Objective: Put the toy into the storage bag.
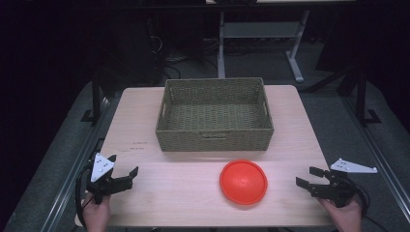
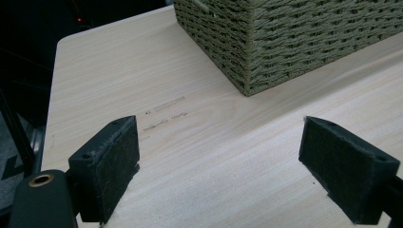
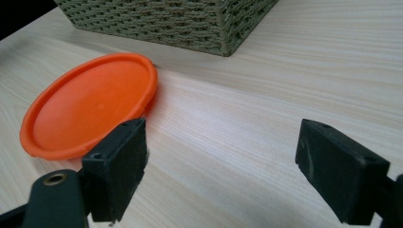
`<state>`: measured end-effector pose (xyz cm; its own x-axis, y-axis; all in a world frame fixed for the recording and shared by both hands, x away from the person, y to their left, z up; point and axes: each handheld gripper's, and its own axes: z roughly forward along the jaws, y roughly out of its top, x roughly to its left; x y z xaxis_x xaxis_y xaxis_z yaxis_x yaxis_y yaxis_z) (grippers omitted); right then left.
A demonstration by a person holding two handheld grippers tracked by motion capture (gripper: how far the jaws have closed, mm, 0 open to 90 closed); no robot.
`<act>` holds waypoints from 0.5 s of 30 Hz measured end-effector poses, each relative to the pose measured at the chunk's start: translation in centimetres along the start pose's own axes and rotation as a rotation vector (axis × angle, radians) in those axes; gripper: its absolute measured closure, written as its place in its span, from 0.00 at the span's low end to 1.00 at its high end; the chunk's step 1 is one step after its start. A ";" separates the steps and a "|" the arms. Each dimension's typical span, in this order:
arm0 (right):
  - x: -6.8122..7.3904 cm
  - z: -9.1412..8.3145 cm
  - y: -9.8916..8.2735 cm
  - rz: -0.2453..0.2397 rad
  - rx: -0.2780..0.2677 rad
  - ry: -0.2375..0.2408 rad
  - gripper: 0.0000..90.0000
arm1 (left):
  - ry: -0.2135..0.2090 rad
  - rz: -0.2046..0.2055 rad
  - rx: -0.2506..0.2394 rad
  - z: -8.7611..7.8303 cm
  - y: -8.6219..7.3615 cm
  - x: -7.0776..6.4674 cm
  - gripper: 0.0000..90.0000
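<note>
High view: the orange plate [image 1: 243, 181] lies flat on the surface [image 1: 145, 193] just in front of the woven basket [image 1: 215, 140], whose interior is empty, and the right tool [image 1: 309, 177] sits beside the plate, jaws spread and holding nothing. Left gripper view: the left tool [image 2: 218, 156] is likewise open over bare surface near the basket's corner. Right gripper view: the plate's rim lies low, so the right tool should, in my judgement, come in level and take that rim edge-on.

You see an orange disc [image 1: 243, 181] | olive-green woven basket [image 1: 215, 116] with a plaited weave | pale wood-grain counter [image 1: 169, 193] | your black left gripper [image 1: 124, 166] and black right gripper [image 1: 307, 176].
</note>
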<state>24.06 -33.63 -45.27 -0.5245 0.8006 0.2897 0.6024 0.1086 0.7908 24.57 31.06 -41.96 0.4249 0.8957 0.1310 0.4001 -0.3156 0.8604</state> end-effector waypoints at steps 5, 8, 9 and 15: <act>0.2 0.1 0.2 0.005 -0.001 0.010 0.20 | -0.011 0.004 0.002 0.0 0.0 0.0 0.14; 0.6 0.1 0.4 -0.009 0.009 0.027 0.22 | -0.014 0.016 0.002 0.1 0.0 -0.1 0.14; 0.8 0.1 0.5 -0.009 0.010 0.029 0.22 | -0.013 0.018 0.007 0.1 0.0 -0.2 0.14; 1.6 0.5 1.0 -0.031 0.021 0.052 0.21 | -0.019 0.016 0.009 0.3 0.1 -0.2 0.14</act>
<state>24.13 -31.99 -44.26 -0.5729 0.7654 0.2932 0.5976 0.1451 0.7886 24.79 30.75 -42.09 0.4469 0.8843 0.1354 0.4005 -0.3331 0.8536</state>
